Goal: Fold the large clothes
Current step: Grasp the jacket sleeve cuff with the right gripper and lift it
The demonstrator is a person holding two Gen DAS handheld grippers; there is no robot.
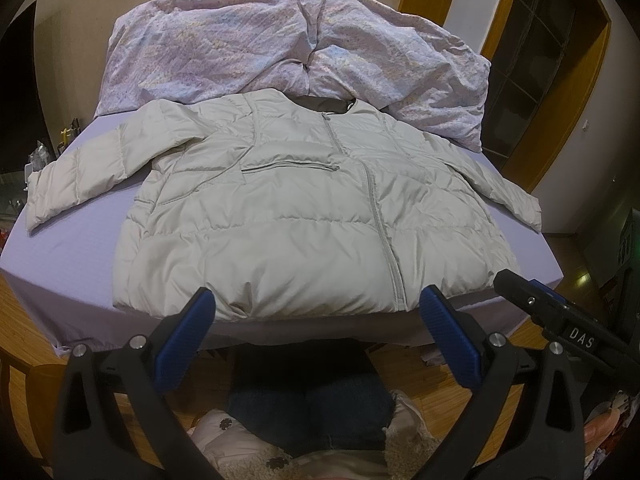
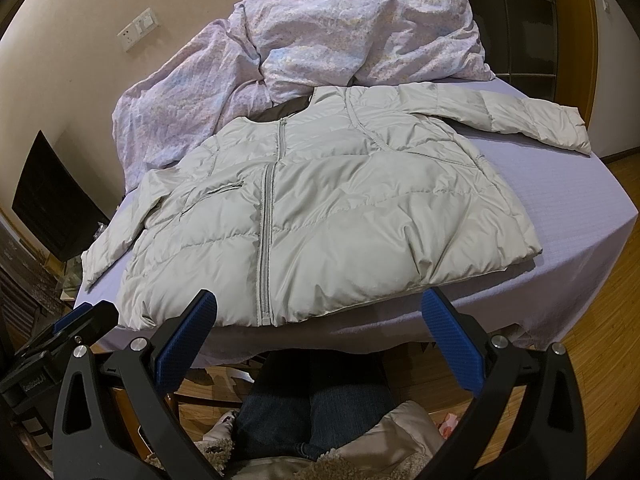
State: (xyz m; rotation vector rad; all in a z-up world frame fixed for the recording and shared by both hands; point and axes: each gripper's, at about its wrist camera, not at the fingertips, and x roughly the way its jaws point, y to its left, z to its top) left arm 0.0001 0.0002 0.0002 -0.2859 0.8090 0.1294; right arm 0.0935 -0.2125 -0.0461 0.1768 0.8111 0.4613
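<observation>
A pale beige puffer jacket (image 1: 304,208) lies flat, front up and zipped, on a lavender bed sheet (image 1: 72,240), with both sleeves spread out to the sides. It also shows in the right wrist view (image 2: 340,208). My left gripper (image 1: 318,304) is open and empty, hovering just off the jacket's hem at the bed's near edge. My right gripper (image 2: 320,308) is open and empty, also just off the hem, to the right of the left one. The right gripper's body (image 1: 560,316) shows in the left wrist view.
A crumpled lilac floral duvet (image 1: 288,40) is heaped at the far end of the bed, touching the jacket's collar. The bed's near edge (image 2: 360,340) drops to a wooden floor (image 2: 600,340). My legs in dark jeans (image 1: 308,400) stand below. A wooden door frame (image 1: 560,92) is at the right.
</observation>
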